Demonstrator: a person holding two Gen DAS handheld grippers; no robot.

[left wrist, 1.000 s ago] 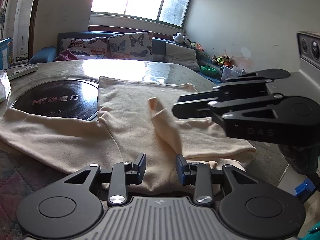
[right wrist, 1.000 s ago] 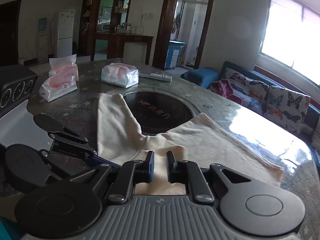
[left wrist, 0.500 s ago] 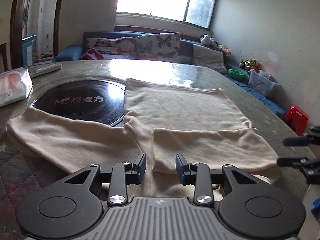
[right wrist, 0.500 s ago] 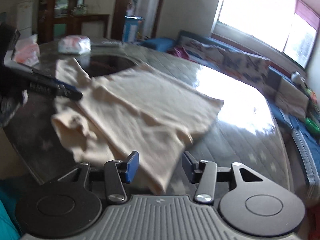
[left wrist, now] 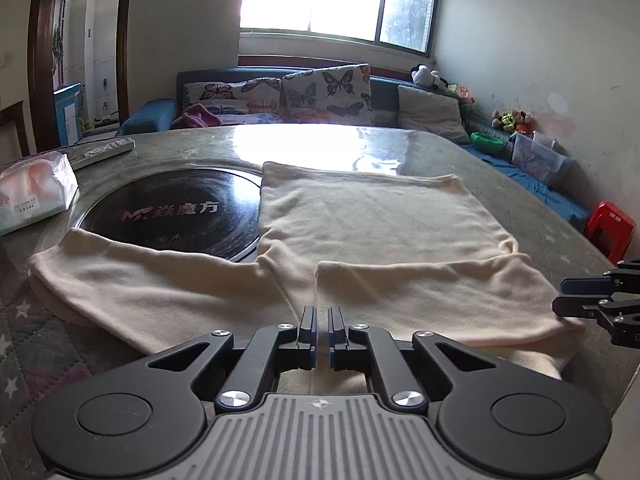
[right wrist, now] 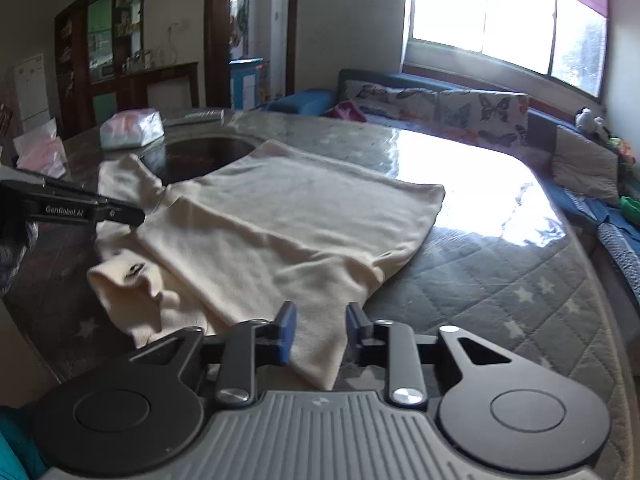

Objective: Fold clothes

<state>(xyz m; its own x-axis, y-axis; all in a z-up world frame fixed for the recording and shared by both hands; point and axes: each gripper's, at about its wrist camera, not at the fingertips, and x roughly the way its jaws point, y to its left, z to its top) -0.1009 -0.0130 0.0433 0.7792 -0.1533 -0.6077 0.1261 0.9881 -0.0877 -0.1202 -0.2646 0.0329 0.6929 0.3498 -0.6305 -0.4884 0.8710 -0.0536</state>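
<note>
A cream long-sleeved garment (left wrist: 380,220) lies flat on the round table, one sleeve folded across its near part and the other stretched out to the left. My left gripper (left wrist: 321,332) is shut on the garment's near edge, a thin strip of cream fabric showing between its pads. From the right wrist view that gripper (right wrist: 134,216) reaches in from the left onto the garment (right wrist: 280,208). My right gripper (right wrist: 320,330) is at the near right corner; its jaws are closing with that corner between them, pads still apart. It shows at the right edge of the left view (left wrist: 560,296).
A black round hob plate (left wrist: 180,212) is set into the quilted table cover (right wrist: 500,300), partly under the garment. Tissue packs (left wrist: 32,196) (right wrist: 132,130) and a remote (left wrist: 100,152) lie at the far left. A sofa stands behind, and a red stool (left wrist: 610,228) is on the floor to the right.
The raised sleeve was let go and now lies flat across the body. My right gripper swung out to the garment's right corner, opening and then narrowing. My left jaws closed.
</note>
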